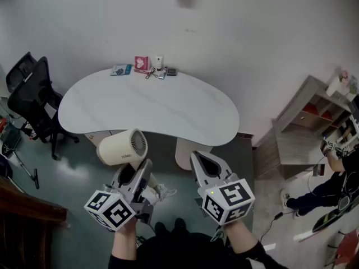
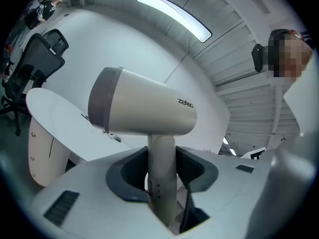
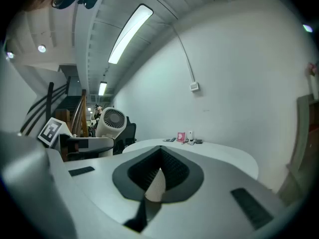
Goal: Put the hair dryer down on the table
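None of the put-down is done: the left hand-held gripper (image 1: 138, 171) is clamped on the handle of the hair dryer (image 1: 120, 148), held in the air just short of the near edge of the desk (image 1: 151, 108), so carrying it over the desk and releasing remain. Its barrel lies about level, long axis along that edge, grille end towards the right hand-held gripper (image 1: 197, 157), whose jaws are together, empty
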Available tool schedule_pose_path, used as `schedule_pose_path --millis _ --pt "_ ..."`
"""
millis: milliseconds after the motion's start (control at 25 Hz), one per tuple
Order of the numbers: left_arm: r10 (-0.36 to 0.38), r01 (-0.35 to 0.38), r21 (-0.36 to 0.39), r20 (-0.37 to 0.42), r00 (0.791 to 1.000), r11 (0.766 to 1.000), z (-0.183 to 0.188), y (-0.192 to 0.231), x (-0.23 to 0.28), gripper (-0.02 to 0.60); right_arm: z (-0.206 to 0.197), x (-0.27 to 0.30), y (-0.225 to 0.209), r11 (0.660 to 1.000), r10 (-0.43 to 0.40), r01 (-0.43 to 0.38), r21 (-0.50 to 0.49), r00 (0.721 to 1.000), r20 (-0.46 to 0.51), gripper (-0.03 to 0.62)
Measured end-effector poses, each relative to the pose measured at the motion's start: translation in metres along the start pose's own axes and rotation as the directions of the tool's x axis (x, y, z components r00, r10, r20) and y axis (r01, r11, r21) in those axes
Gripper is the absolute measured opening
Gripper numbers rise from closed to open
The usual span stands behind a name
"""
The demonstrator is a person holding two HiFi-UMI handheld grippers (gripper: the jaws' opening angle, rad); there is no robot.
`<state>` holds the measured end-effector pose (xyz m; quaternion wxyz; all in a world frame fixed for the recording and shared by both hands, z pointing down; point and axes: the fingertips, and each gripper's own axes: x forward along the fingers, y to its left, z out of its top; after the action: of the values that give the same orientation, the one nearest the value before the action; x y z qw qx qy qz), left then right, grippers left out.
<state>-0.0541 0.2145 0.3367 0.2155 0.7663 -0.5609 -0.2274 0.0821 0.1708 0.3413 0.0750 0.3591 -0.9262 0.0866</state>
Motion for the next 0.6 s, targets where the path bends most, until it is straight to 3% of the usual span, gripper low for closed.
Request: schedule_pose_path --millis 600 --pt "0.006 -0.006 -0.001 -0.014 1.000 1.000 -0.011 -0.008 0.004 0.167 -0.006 -0.009 -0.012 1.000 0.006 -0.007 0.015 1.000 0.004 0.000"
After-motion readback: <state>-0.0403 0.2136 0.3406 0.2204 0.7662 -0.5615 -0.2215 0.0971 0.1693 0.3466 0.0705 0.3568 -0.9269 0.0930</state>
